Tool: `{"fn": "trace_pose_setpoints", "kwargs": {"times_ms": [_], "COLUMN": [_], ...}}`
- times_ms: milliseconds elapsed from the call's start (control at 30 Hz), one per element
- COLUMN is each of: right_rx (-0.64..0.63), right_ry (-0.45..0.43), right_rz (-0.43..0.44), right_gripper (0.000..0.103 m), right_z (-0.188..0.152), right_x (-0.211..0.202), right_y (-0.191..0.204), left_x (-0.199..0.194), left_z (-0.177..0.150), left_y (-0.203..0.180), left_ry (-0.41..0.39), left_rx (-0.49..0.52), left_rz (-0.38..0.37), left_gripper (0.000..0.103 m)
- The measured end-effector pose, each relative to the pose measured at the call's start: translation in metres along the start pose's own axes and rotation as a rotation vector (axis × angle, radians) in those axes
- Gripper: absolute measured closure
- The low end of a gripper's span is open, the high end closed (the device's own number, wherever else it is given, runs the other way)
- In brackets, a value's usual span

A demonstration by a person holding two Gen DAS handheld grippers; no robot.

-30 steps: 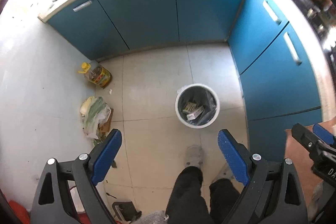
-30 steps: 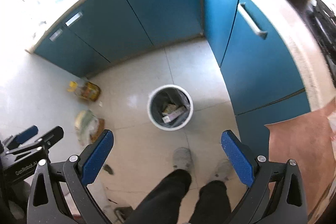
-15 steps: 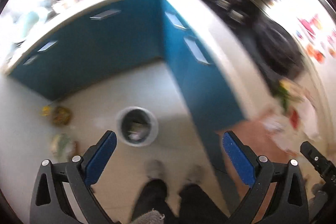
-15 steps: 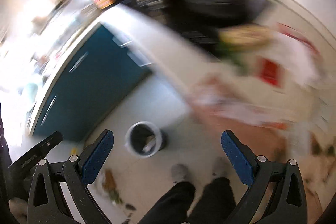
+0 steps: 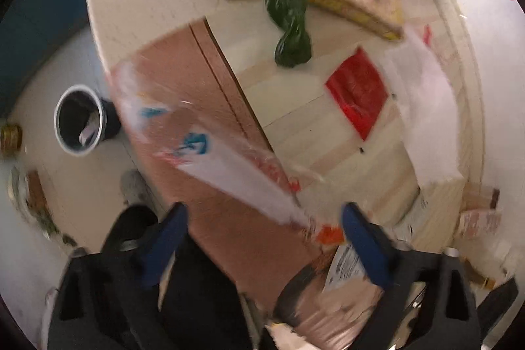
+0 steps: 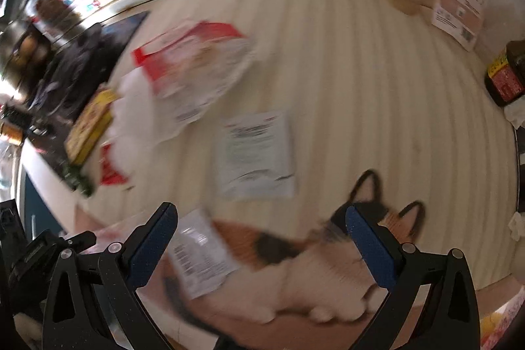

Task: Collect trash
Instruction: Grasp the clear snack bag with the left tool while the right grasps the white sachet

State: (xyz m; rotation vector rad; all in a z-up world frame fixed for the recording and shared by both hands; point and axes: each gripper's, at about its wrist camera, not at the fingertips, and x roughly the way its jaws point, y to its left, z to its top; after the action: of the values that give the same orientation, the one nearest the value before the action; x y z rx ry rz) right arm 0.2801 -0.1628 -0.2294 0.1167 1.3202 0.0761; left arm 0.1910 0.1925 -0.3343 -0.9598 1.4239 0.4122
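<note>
Both tools have swung off the kitchen floor and up over the pale striped desk (image 6: 328,61), so the search for rubbish now turns from the bin to the litter on top. The right tool (image 6: 262,238) hangs with its blue pads spread wide and nothing between them. Nearest it, just beyond its left pad, lies a small white printed packet (image 6: 200,255) on a cat-patterned mat (image 6: 295,255). Further out sits a white printed paper sheet (image 6: 257,153), and beyond that a crumpled red-and-white plastic wrapper (image 6: 193,68); both are blurred by the motion.

The left tool (image 5: 262,238) is likewise wide and empty, poised above the desk's brown edge, where a clear plastic bag with blue print (image 5: 210,146) drapes over. Past it lie a flat red packet (image 5: 357,91), then a knotted green plastic bag (image 5: 290,18). Down on the floor, well apart to the left, stands the round grey waste bin (image 5: 78,117), already holding scraps. In my judgement the white packet is the readiest first pick for the right tool.
</note>
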Motion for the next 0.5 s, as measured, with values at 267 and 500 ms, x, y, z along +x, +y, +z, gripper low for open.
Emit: {"fn": "trace_pose_setpoints", "kwargs": {"times_ms": [267, 500], "right_rx": [0.004, -0.123], "right_ry": [0.01, -0.04], "right_rz": [-0.029, -0.106], "right_gripper": [0.0, 0.053], "right_z": [0.024, 0.028], "right_x": [0.06, 0.084], "right_y": [0.012, 0.046], "left_x": [-0.002, -0.026], "left_z": [-0.007, -0.009], "left_y": [-0.018, -0.012], "left_ry": [-0.101, -0.186], "left_rx": [0.082, 0.162], "left_rz": [0.179, 0.27], "left_gripper": [0.101, 0.102]}}
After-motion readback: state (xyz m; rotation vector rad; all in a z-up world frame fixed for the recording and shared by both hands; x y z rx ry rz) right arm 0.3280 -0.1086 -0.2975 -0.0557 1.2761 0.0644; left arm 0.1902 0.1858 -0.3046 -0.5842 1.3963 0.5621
